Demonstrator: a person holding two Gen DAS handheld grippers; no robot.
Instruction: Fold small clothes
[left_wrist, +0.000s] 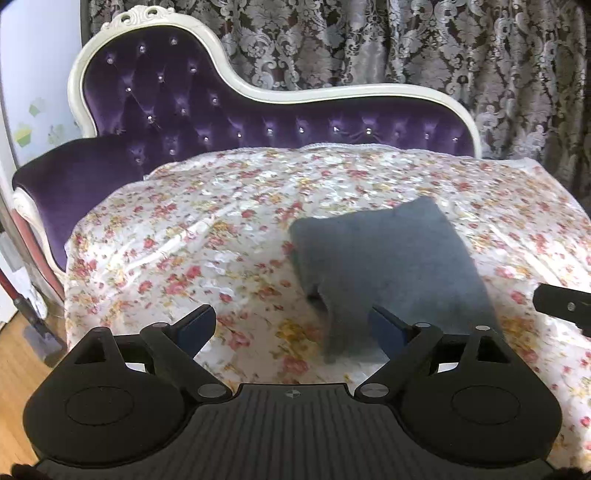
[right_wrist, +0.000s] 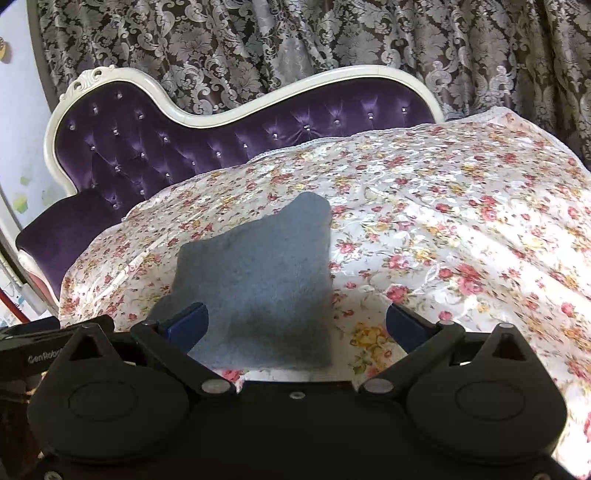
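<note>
A folded grey cloth (left_wrist: 388, 266) is seen lying on a floral coverlet (left_wrist: 184, 251), right of centre in the left wrist view, its near lower corner drooping toward the bottom of the frame. The left gripper (left_wrist: 293, 325) is shown released, its blue-padded fingers (left_wrist: 195, 326) spread wide at the lower edge of the frame, with the right-hand pad just beside the cloth's near edge and nothing grasped between them. A black part of the right gripper (left_wrist: 561, 304) is glimpsed at the right edge of the same view.

In the right wrist view the grey cloth (right_wrist: 258, 284) is placed at centre, slightly left, on the floral coverlet (right_wrist: 461, 240). The right gripper (right_wrist: 295, 325) is likewise held released, jaws wide apart across the bottom of the frame; its left-hand pad (right_wrist: 188, 325) overlaps the cloth's near left corner, and whether it touches cannot be told. A purple tufted sofa (right_wrist: 147, 147) with a white carved frame is seen in the upper left, and a patterned damask curtain (right_wrist: 295, 48) fills the top of the frame
</note>
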